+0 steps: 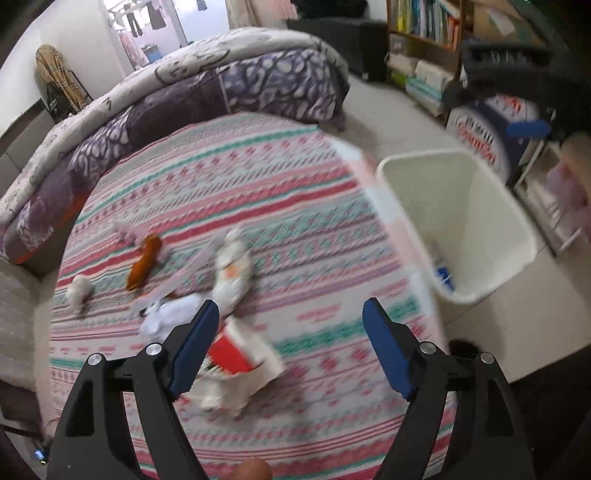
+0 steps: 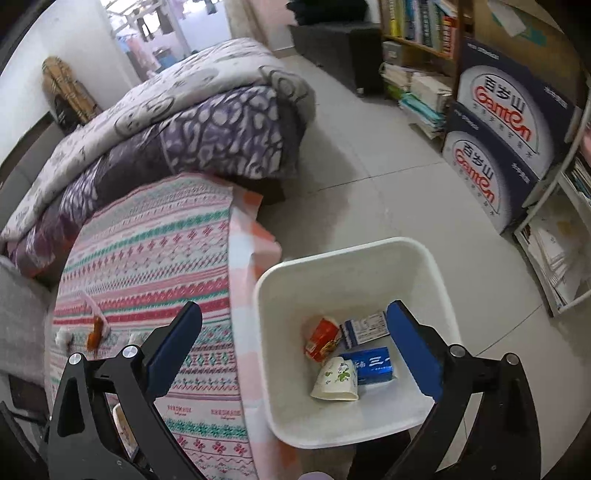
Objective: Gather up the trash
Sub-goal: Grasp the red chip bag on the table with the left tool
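My left gripper [image 1: 291, 317] is open and empty above the striped bedspread [image 1: 258, 177]. Trash lies on the spread: a red-and-white paper bag [image 1: 236, 365] just under the left finger, a crumpled white wrapper [image 1: 232, 269], white tissue [image 1: 166, 317], an orange wrapper [image 1: 144, 262] and a small white wad [image 1: 79, 290]. My right gripper [image 2: 295, 314] is open and empty over the white bin [image 2: 369, 428] on the floor. The bin holds a red packet [image 2: 321, 338], a blue box [image 2: 371, 365], a white-blue box [image 2: 364, 326] and a paper cup [image 2: 336, 380]. The bin also shows in the left wrist view [image 1: 461, 221].
Folded purple and white quilts [image 1: 207, 85] lie at the far end of the bed. Blue-and-white cartons [image 2: 495, 147], a bookshelf [image 2: 424, 26] and stacked books [image 2: 421, 96] stand along the right wall. Grey tiled floor [image 2: 369, 166] lies between the bed and the shelves.
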